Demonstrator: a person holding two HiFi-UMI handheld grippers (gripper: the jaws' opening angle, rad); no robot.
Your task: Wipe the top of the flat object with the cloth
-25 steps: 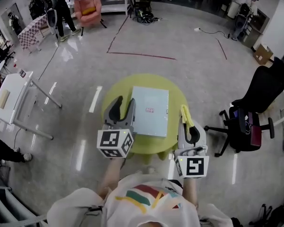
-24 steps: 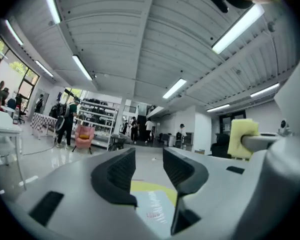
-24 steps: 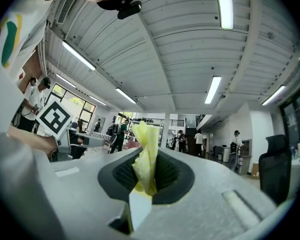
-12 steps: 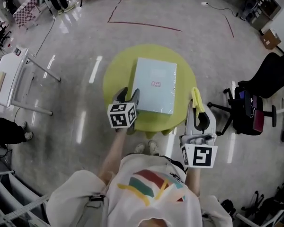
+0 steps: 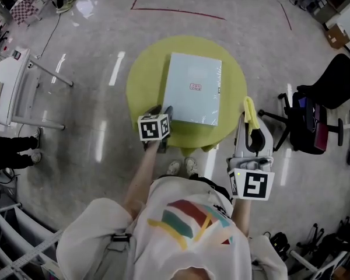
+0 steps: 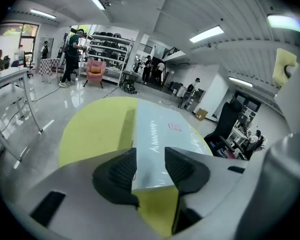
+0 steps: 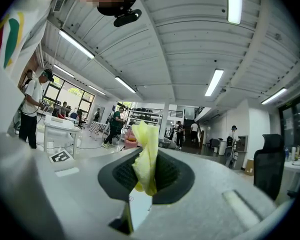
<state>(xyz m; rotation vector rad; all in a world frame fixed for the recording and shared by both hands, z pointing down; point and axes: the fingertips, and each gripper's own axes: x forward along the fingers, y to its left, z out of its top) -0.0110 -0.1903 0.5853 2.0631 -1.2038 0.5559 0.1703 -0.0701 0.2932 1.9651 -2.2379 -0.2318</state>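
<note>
Left gripper (image 5: 161, 111) has sunk to the flat box's (image 5: 193, 89) near corner, jaws open, just narrowing, empty. Right gripper (image 5: 252, 128) clamps the yellow cloth (image 5: 248, 108) alongside.

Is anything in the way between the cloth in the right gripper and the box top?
Nothing visible. The box top is bare; the right gripper holds the cloth beside the table's right edge. The left gripper, jaws open and just closed a little with the box's near left corner between them, is off that path.
</note>
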